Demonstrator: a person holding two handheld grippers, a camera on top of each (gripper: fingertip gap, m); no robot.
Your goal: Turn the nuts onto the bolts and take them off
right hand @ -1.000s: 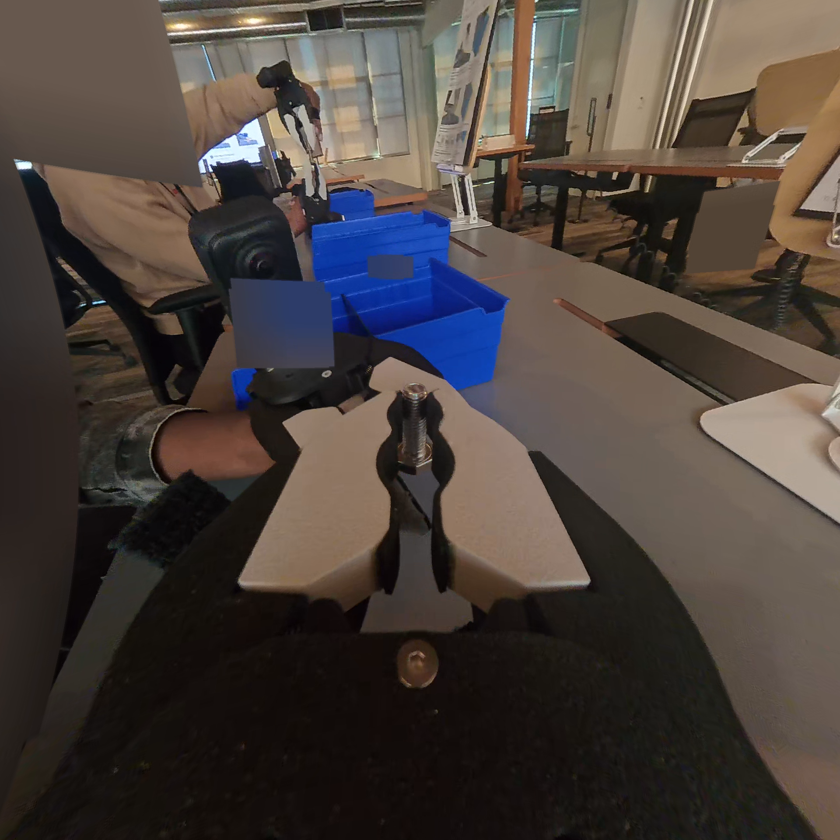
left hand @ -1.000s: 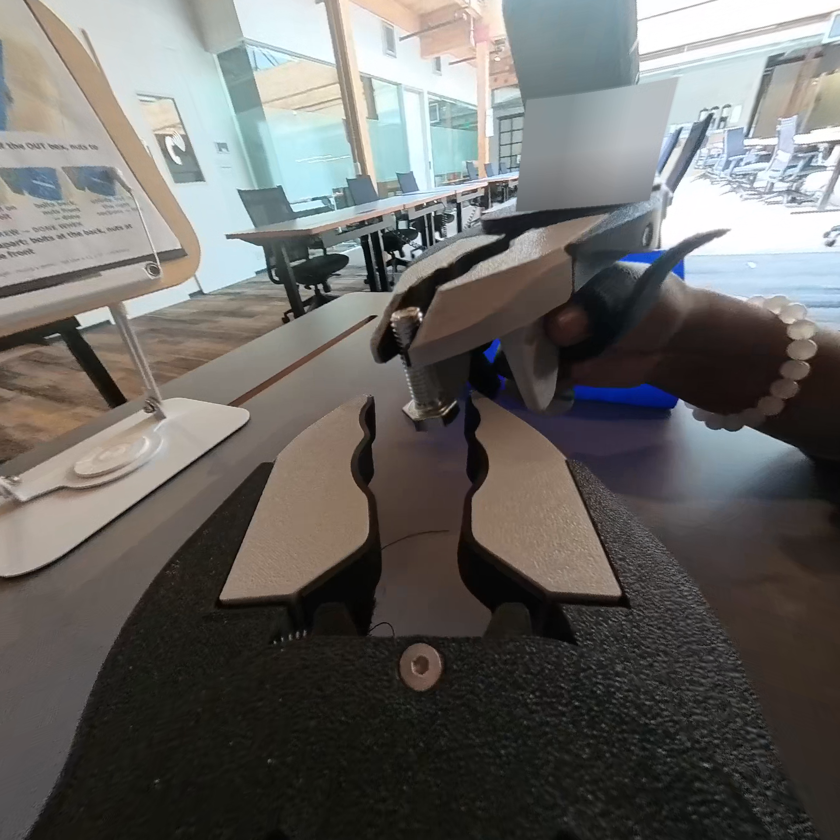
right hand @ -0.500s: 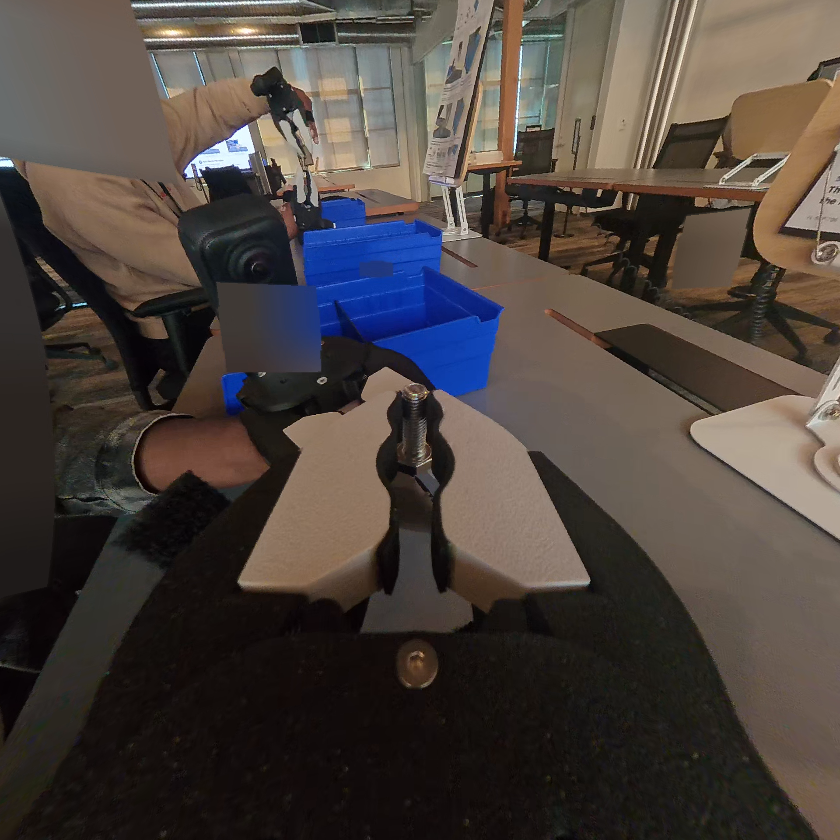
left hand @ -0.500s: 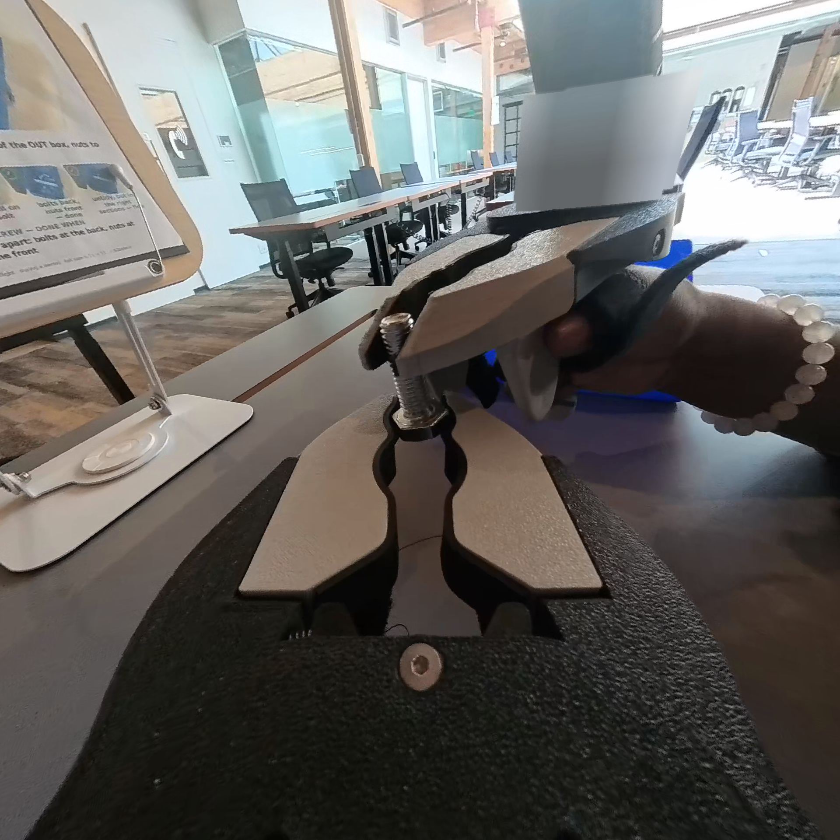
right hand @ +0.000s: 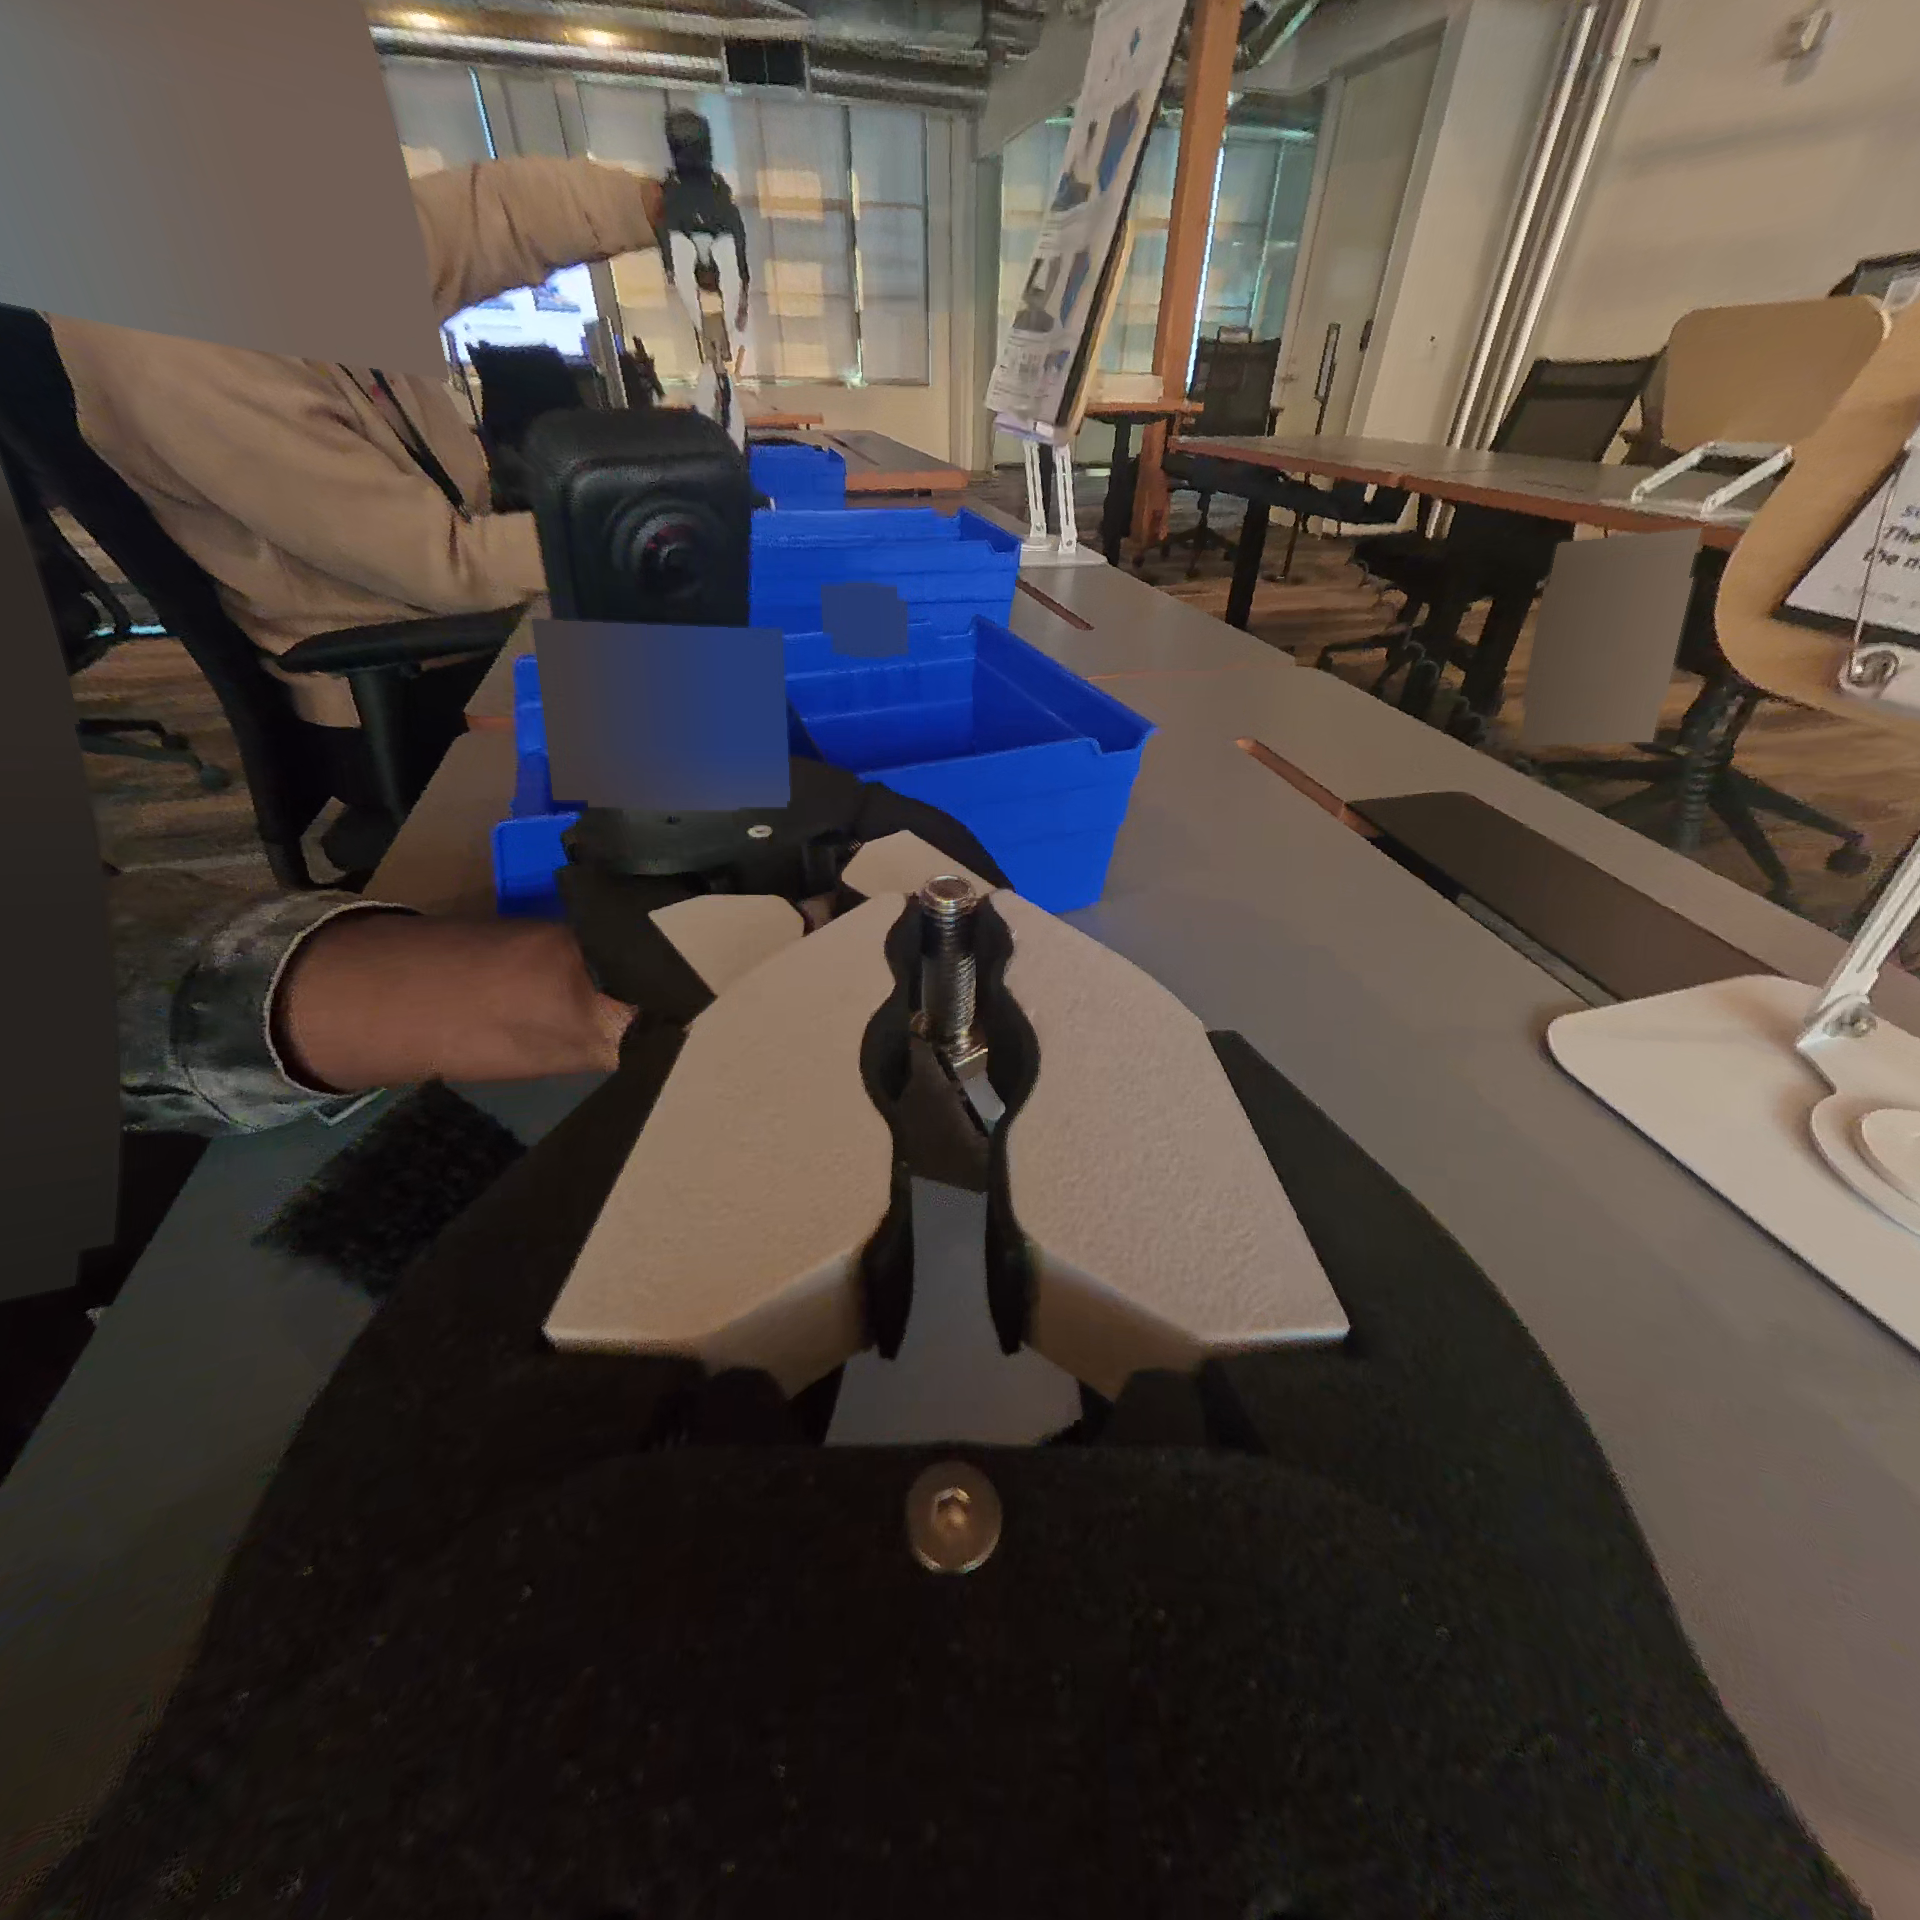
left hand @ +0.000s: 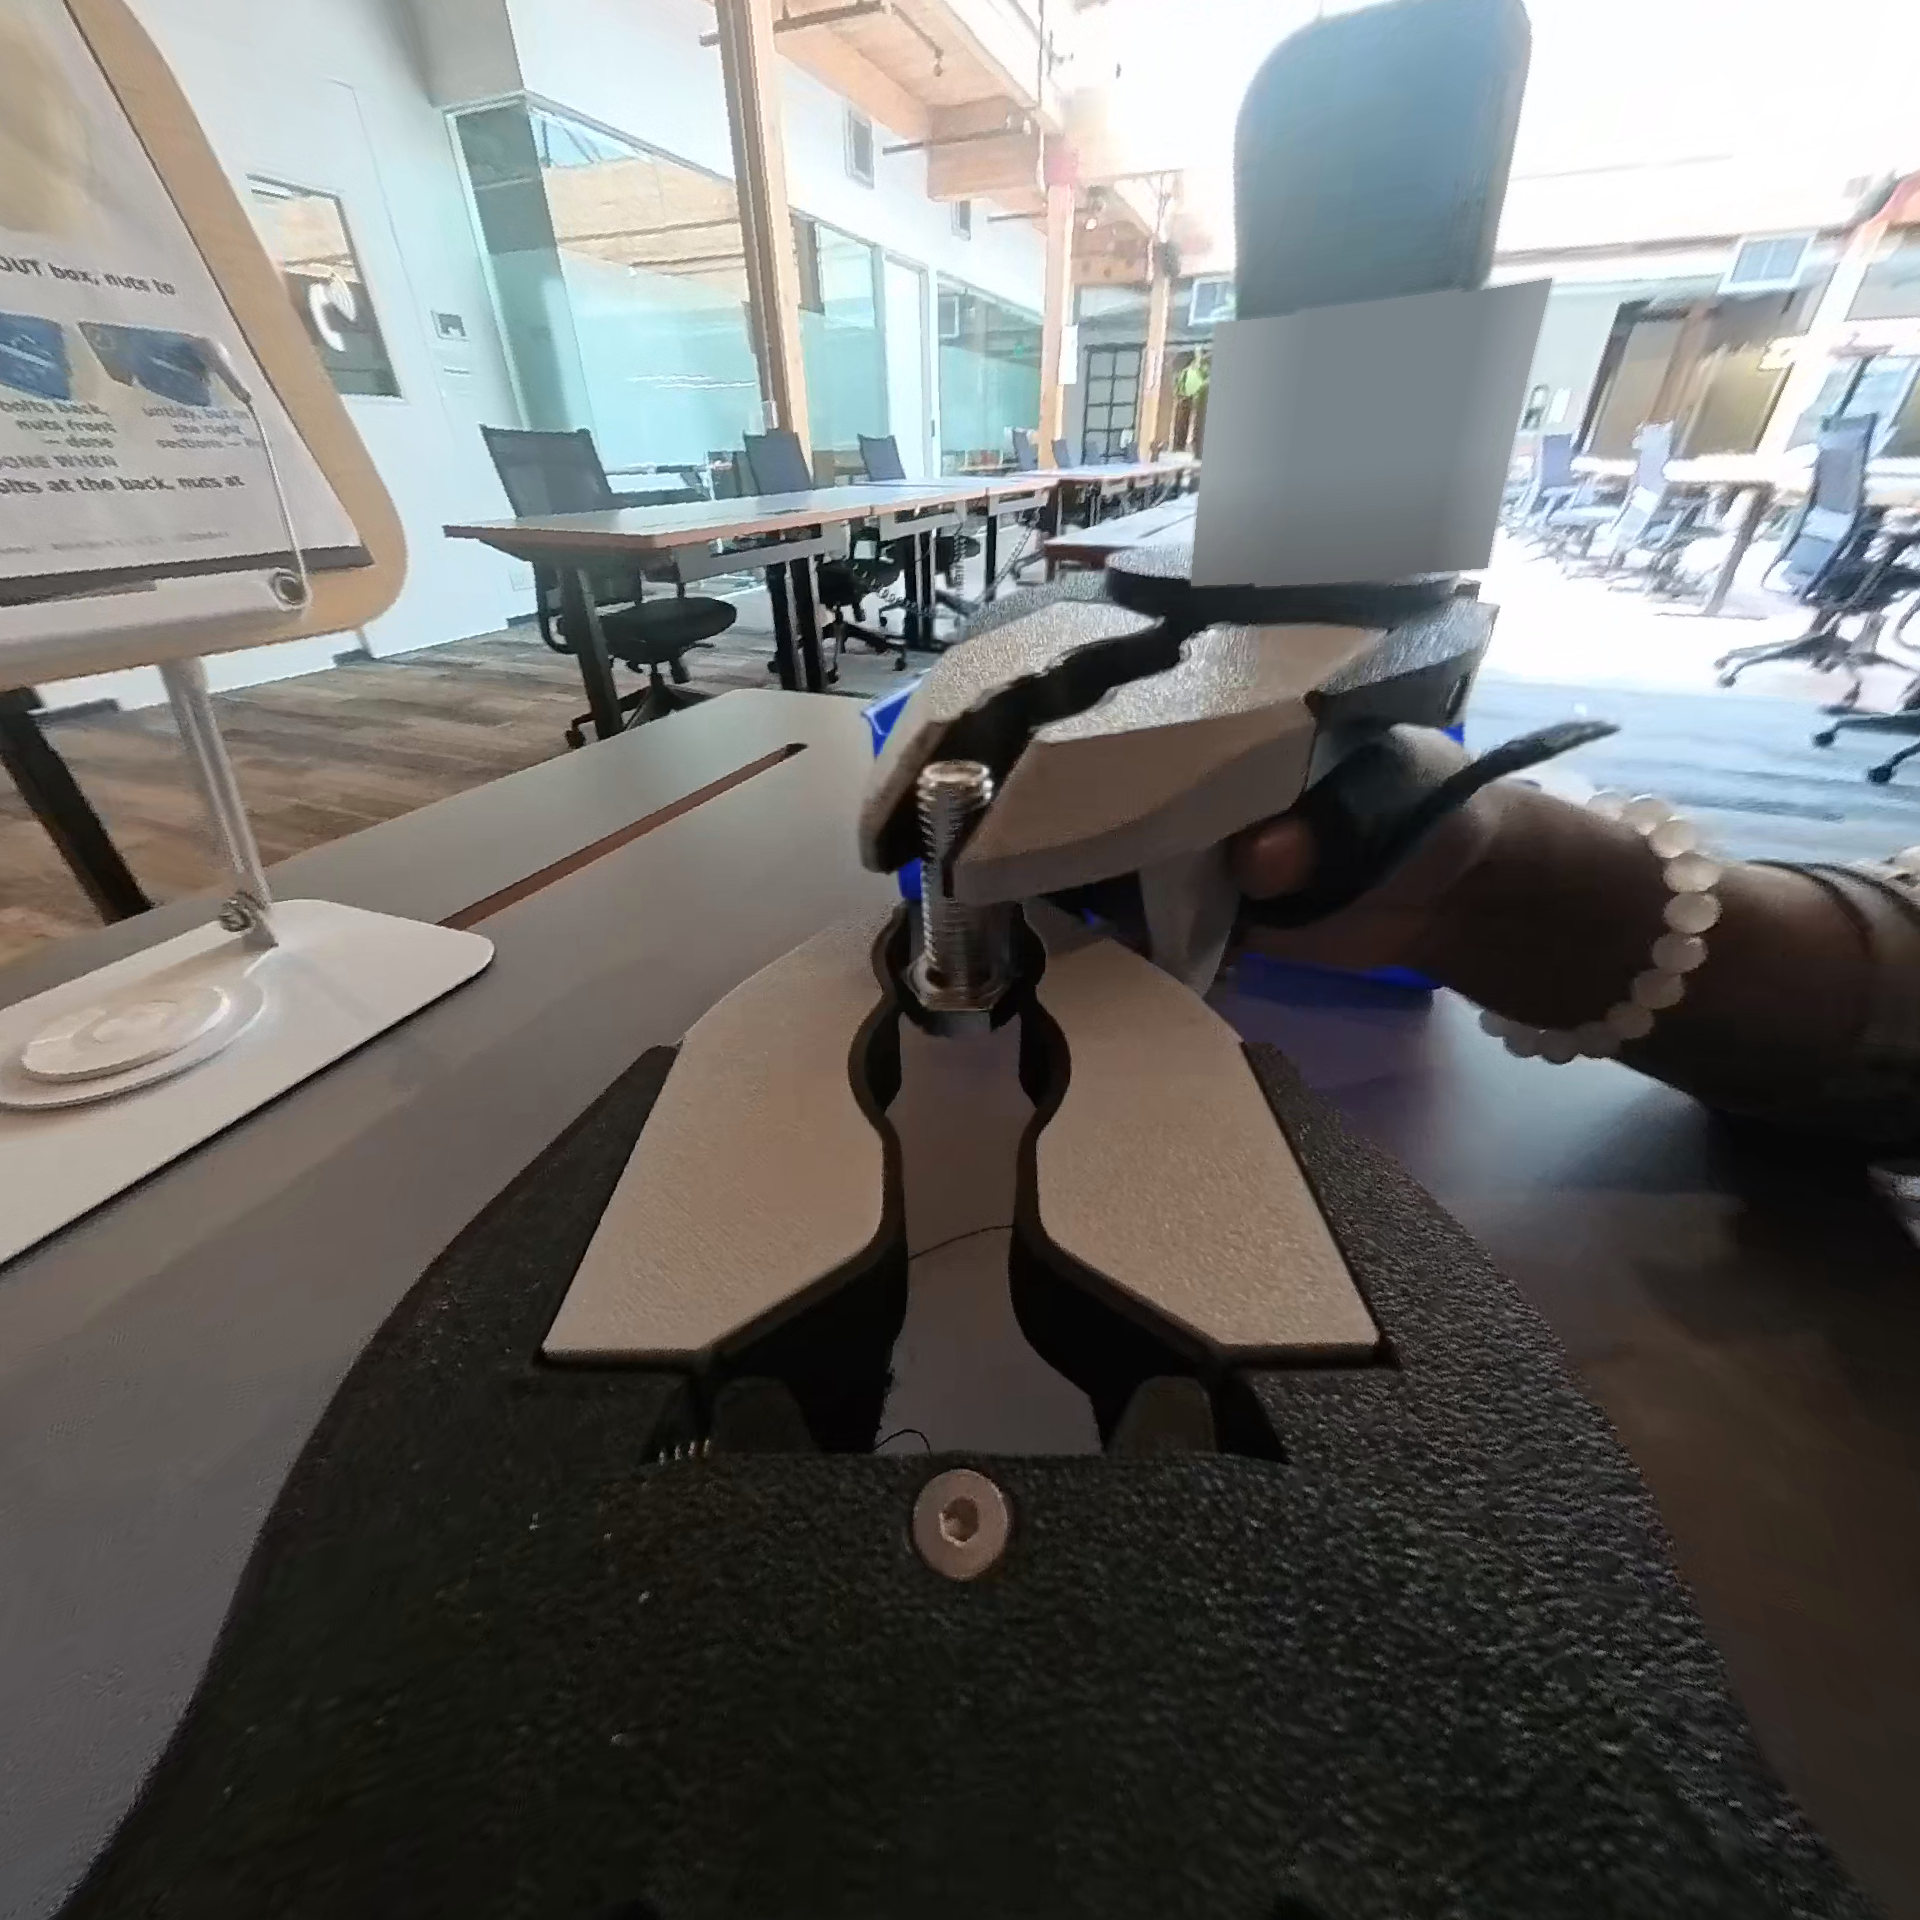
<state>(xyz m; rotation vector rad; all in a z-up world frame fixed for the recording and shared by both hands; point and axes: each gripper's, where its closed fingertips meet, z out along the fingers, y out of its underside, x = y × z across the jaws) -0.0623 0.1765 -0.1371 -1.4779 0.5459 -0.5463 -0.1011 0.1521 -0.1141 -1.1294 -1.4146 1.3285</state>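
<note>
A silver threaded bolt [left hand: 948, 862] stands upright above the grey table [left hand: 623, 883]. My right gripper [left hand: 935, 831] comes in from the right and is shut on the bolt's upper shank. A hex nut [left hand: 954, 989] sits low on the bolt. My left gripper [left hand: 958, 977] is closed around the nut from below. In the right wrist view the bolt [right hand: 945, 966] is clamped between my right gripper's [right hand: 948, 914] fingers, with the nut [right hand: 951, 1037] just under them. A finger [right hand: 727, 930] of the left gripper shows behind, under its black camera.
Blue bins [right hand: 997, 790] stand on the table beyond the grippers. A white stand base [left hand: 260, 997] with an instruction board is at the left; it also shows in the right wrist view [right hand: 1683, 1091]. A black mat [right hand: 1538, 894] lies nearby. Another person [right hand: 312, 468] works farther back. My right fingertips sit around 4 cm from my left ones.
My left gripper was open below the bolt. It moved up to the nut and closed around it. The right gripper kept hold of the bolt throughout.
</note>
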